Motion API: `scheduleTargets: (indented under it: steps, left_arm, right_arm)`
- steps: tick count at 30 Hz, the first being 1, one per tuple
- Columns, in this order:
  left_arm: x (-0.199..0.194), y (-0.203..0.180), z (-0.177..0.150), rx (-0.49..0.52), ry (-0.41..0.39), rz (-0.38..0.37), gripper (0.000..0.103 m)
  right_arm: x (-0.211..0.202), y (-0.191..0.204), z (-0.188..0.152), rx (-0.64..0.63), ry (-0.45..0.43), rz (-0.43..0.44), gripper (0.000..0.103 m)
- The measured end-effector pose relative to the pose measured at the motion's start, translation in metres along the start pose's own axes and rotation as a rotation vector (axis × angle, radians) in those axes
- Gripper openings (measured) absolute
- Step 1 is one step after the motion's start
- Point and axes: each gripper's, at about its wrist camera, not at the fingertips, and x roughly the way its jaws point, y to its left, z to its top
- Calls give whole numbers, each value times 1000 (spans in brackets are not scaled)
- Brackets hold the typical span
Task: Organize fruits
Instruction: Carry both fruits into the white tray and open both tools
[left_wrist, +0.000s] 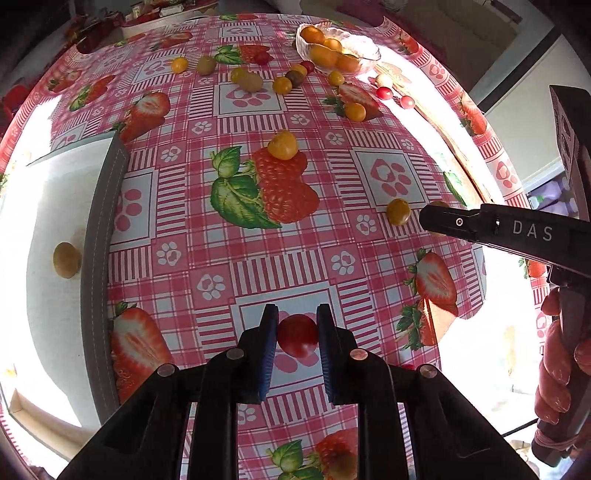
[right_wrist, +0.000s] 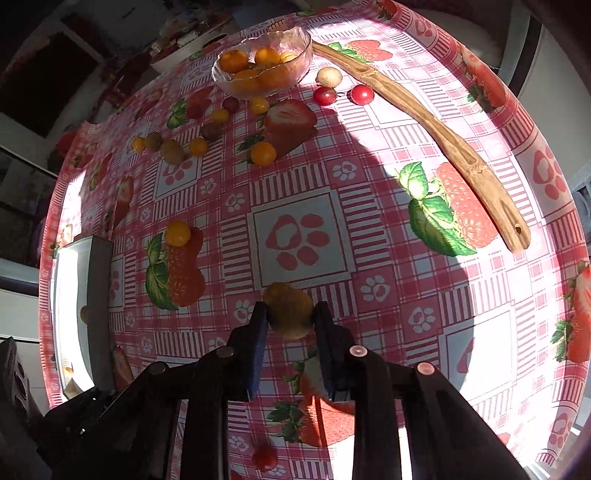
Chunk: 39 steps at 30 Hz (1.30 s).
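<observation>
Pink-checked oilcloth (left_wrist: 317, 229) printed with strawberries fills both views, and everything you are sorting lies on it. At the left edge of the left wrist view sits the grey-rimmed white tray (left_wrist: 101, 236) with one greenish-yellow fruit (left_wrist: 66, 259) inside; at the top, the glass bowl (left_wrist: 364, 46) holds several orange ones. Loose yellow, green and red fruits are strung across the upper part of the cloth, and a long wooden stick (right_wrist: 436, 129) curves down the right side of the right wrist view.

Your left gripper (left_wrist: 297, 332) is pinching a red cherry tomato (left_wrist: 297, 335) at the lower centre of its view, the blue pads (left_wrist: 269, 350) pressed on both flanks. Your right gripper (right_wrist: 290, 317) is clamped on a yellow tomato (right_wrist: 290, 314) the same way, low in its own frame.

Both fruits are soft and round, so I would judge light pressure enough; squeeze harder and the skins may split. Carry each level and steady to wherever its colour belongs, and lower it well inside the rim before you let go, or it will likely roll.

Both tools point steeply down at the cloth. Your right hand (left_wrist: 557, 373) shows at the right edge of the left view, fingers wrapped round the handle.
</observation>
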Motion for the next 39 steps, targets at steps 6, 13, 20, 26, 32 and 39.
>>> scheduleTargets:
  steps: [6,13,20,26,32,39]
  left_arm:
    - [-16,17,-1,-22,-28,5,23]
    - [-33,46,-6,-76,-60,32,23]
    - [-50,90,-17,-159,-95,88,23]
    - [-61,137,-27,-243,-120,154,23]
    - [-64,181,-35,-313,-134,226,23]
    - [-55,222,-38,-382,-125,264,23]
  right_arm:
    - [-5,15,-10,-20,11,20,28]
    - [-5,48,-10,-79,15,43,28]
    - [-1,93,-13,-167,30,82,28]
    - [7,143,-15,-263,48,120,28]
    - [22,197,-15,-347,75,164,28]
    - [46,253,0,-408,92,199,28]
